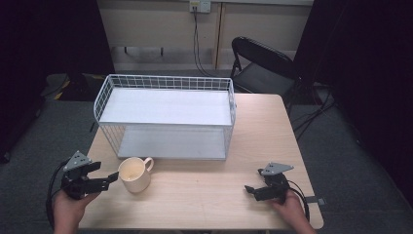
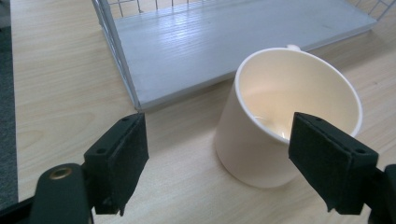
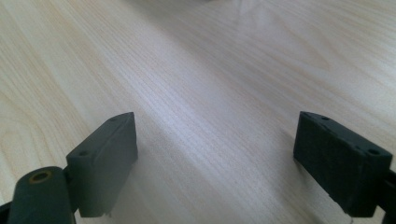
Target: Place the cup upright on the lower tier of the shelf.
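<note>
Where the wooden table (image 1: pixel 204 190) begins, both grippers hover low, jaws spread wide and empty: the left gripper (image 1: pixel 109 179) nearly touching the cream mug (image 1: pixel 134 175), the right gripper (image 1: pixel 251 189) well apart over bare wood. Behind the mug stands a white wire rack (image 1: pixel 165 117); farther off, a black chair (image 1: pixel 258 66) on grey carpet.

I note a cream mug (image 1: pixel 134 175), a white wire basket (image 1: pixel 165 87) at its 12 o'clock, and a pale wood-grain table (image 1: pixel 204 195).

Left tool (image 1: pixel 113 177) beside cream mug (image 1: pixel 134 175), before wire basket (image 1: pixel 165 117).
</note>
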`<state>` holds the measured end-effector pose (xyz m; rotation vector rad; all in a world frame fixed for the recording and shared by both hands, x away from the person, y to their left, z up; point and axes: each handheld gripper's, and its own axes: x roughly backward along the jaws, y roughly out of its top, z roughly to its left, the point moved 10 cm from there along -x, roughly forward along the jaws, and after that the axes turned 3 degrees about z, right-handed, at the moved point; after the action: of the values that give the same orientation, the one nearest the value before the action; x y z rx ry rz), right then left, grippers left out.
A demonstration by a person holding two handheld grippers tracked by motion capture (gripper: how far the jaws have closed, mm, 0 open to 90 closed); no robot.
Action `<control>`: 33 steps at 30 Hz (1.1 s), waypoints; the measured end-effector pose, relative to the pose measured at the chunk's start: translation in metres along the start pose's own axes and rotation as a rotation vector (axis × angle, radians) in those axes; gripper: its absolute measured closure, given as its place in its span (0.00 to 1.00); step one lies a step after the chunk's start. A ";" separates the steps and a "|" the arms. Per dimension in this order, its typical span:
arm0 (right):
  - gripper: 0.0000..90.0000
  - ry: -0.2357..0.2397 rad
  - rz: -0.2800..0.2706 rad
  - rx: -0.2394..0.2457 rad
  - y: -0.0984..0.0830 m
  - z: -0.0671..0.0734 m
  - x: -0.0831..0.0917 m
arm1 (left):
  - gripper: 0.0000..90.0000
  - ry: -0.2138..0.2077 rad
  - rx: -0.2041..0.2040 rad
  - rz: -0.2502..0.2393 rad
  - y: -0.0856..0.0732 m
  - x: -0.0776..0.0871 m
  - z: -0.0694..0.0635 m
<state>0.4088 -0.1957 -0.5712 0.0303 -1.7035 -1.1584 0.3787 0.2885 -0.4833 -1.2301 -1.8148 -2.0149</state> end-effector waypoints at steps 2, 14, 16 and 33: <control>0.14 0.000 0.000 0.000 0.000 0.000 0.000 | 0.22 0.000 0.001 -0.005 0.002 0.000 0.000; 0.14 0.000 0.000 0.000 0.000 0.000 0.000 | 0.21 -0.008 -0.014 -0.010 0.013 -0.011 -0.012; 0.14 0.000 0.000 0.000 0.000 0.000 0.000 | 0.21 -0.006 -0.014 -0.013 0.014 -0.013 -0.013; 0.14 0.000 0.000 0.000 0.000 0.000 0.000 | 0.27 0.019 -0.005 -0.024 0.020 -0.023 -0.018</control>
<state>0.4088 -0.1956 -0.5712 0.0303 -1.7033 -1.1585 0.3975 0.2592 -0.4818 -1.1918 -1.8258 -2.0383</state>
